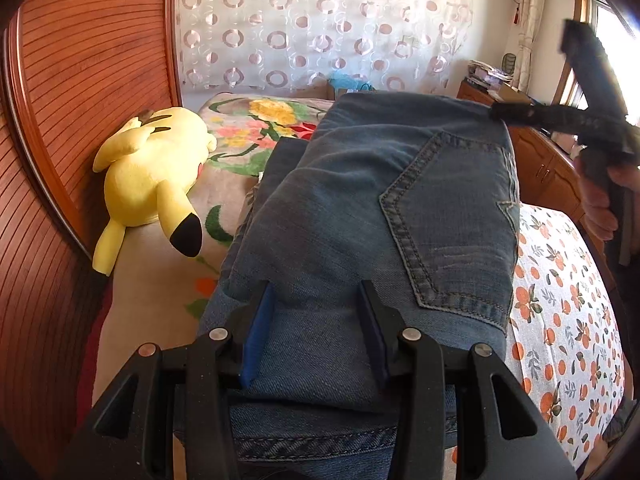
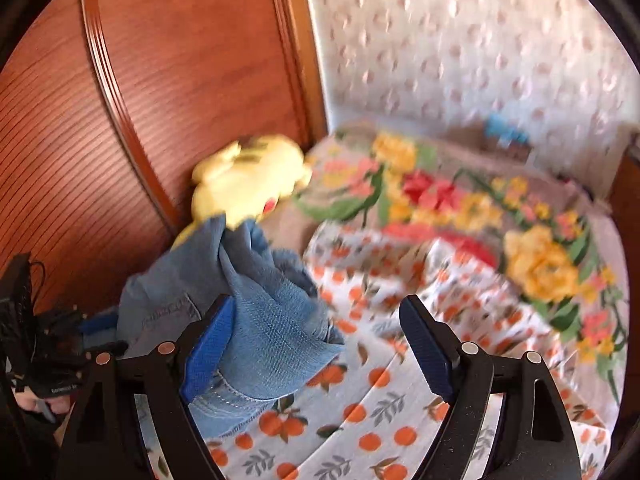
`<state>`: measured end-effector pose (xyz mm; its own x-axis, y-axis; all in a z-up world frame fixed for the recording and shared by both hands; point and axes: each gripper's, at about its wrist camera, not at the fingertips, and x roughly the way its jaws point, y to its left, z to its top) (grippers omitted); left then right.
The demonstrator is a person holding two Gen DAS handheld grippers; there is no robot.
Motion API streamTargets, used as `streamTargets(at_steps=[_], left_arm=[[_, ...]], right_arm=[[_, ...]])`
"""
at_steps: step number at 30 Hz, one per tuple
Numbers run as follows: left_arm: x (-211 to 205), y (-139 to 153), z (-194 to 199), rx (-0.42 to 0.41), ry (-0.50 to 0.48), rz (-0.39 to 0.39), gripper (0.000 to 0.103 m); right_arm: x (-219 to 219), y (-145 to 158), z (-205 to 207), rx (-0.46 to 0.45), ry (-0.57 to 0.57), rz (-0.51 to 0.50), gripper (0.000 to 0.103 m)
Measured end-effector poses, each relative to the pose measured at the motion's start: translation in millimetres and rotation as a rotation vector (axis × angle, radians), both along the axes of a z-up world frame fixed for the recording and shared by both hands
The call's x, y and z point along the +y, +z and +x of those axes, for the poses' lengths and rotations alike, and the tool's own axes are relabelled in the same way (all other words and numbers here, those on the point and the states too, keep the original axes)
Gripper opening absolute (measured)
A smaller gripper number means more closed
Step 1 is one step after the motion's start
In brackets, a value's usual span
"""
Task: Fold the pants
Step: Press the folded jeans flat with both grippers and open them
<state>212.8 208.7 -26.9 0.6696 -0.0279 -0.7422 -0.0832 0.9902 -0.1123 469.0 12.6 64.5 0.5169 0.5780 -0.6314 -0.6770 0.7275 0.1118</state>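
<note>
Nearest in the left wrist view, the left claw [image 1: 316, 304] stands partly open, its blue-padded fingers [image 1: 258, 332] pressed down on either side of a strip of the folded blue denim pants [image 1: 360, 208], the cloth lying loose between them rather than pinched. The pants lie as a thick folded stack on the bed, a stitched back pocket [image 1: 448, 224] facing up. To their right is the white sheet printed with oranges [image 1: 568, 320]; to their left, a yellow plush toy with black-tipped ears [image 1: 152, 184] lies against the reddish wooden headboard [image 1: 80, 80]. Farther back spreads a beige blanket with large flowers [image 1: 256, 128], then a sheer curtain with ring patterns [image 1: 320, 24].

In the right wrist view, the right claw [image 2: 316, 340] gapes wide with nothing clamped; a bunched fold of the denim touches its left pad [image 2: 208, 352]. That view is blurred.
</note>
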Motion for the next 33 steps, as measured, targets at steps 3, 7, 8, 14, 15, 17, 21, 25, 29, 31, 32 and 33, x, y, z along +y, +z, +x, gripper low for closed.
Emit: streamTargets(at_steps=[3,7,8,14,15,17,21,25,29,31,32,33], left_arm=[[2.3,-2.0,-1.1,-0.001,0.005,-0.013,0.045],[3.2,-2.5,-1.6,-0.005,0.008,-0.016,0.045],[2.9,-3.0,-2.1,-0.007,0.008,-0.014,0.045],[4.0,-4.8,-5.4,-0.013,0.016,-0.020,0.045],[3.8,-5.3,-6.2,-0.015,0.018,-0.021,0.045],[4.2,-6.1,-8.2,-0.019,0.026,-0.027,0.045],[3.1,-5.3,-14.2,-0.031,0.047,-0.031,0.045],[3.4,0.8,-24.4,-0.057,0.080,-0.040,0.040],[7.1,18.8,-37.4,-0.112,0.104,-0.068,0.039],[6.8,30.0,-43.5,-0.145,0.111,-0.069,0.039],[5.7,34.9,-44.5,-0.157,0.109,-0.066,0.039],[4.2,38.1,-43.9,-0.163,0.105,-0.060,0.039]], right_arm=[[-4.8,5.5,-15.2,-0.030,0.020,0.044,0.070],[-6.4,-10.3,-28.6,0.026,0.038,0.037,0.067],[-6.8,-17.1,-26.9,0.061,0.041,0.047,0.067],[-5.1,-59.7,-4.4,0.284,0.058,0.114,0.069],[-3.3,-64.9,2.5,0.330,0.064,0.137,0.069],[-0.8,-70.7,13.0,0.393,0.084,0.172,0.069],[18.8,-61.8,21.4,0.364,0.137,0.160,0.036],[39.3,-31.0,8.7,0.266,0.211,0.187,0.023],[60.7,-1.0,-1.7,0.185,0.308,0.202,0.021],[65.6,5.2,0.2,0.155,0.346,0.218,0.021],[66.8,5.7,3.1,0.150,0.345,0.221,0.021],[66.5,1.4,6.9,0.148,0.332,0.207,0.021]])
